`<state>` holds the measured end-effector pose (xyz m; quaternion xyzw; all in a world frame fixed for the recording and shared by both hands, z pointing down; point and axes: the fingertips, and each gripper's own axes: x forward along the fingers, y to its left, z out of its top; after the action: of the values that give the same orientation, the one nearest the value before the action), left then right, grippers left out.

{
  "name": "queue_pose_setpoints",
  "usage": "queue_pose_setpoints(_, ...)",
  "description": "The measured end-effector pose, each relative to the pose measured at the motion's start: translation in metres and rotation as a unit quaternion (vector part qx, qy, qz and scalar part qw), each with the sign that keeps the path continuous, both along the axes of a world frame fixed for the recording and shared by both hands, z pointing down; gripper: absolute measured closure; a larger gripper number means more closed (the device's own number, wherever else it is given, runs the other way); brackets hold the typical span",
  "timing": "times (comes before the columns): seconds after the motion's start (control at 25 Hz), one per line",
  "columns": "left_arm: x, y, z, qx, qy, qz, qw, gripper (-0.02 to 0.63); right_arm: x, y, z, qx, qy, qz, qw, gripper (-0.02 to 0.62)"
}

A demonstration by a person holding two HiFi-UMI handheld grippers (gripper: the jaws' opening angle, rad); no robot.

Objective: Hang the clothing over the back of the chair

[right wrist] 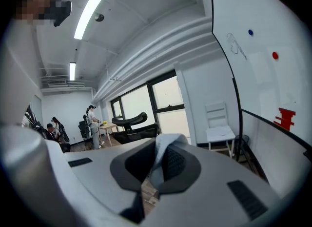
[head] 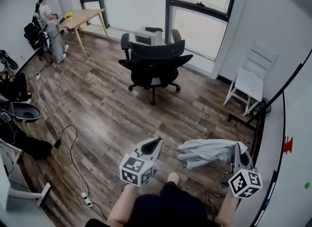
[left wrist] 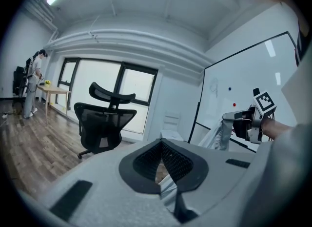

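Low in the head view, above the brown wood-plank floor, the right tool had its jaws clamped on one edge of the pale grey-blue crumpled cloth garment, which hung bunched in the air beside it. The left tool was closed and stood apart from the garment (a pale scrap showed low in its gap, too unclear to name). The black mesh office chair with a headrest stood well apart, across the floor.

Judged from this, a single grip could let the bunched garment slip free, or land lopsided on the chair back and slide off. The wheeled chair could roll or swivel if pushed. A white wooden chair by the wall could be mistaken for the target.
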<state>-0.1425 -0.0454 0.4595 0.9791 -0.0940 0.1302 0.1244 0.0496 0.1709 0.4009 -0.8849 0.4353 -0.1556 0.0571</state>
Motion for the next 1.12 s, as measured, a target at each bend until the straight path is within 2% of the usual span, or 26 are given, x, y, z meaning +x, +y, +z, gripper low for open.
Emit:
queue_pose_setpoints(0.52, 0.045, -0.01, 0.009, 0.013, -0.004, -0.01, 0.9999, 0.6, 0.05, -0.015, 0.018, 0.007, -0.004, -0.015, 1.0, 0.583)
queue_pose_setpoints(0.88, 0.059, -0.004, 0.017, 0.009, -0.013, 0.005, 0.9999, 0.6, 0.068, 0.001, 0.019, 0.02, -0.007, 0.015, 1.0, 0.583)
queue_pose_setpoints(1.12, 0.088, -0.004, 0.02, 0.005, -0.011, 0.023, 0.9997, 0.6, 0.086, 0.002, 0.024, 0.019, -0.015, 0.025, 0.999, 0.583)
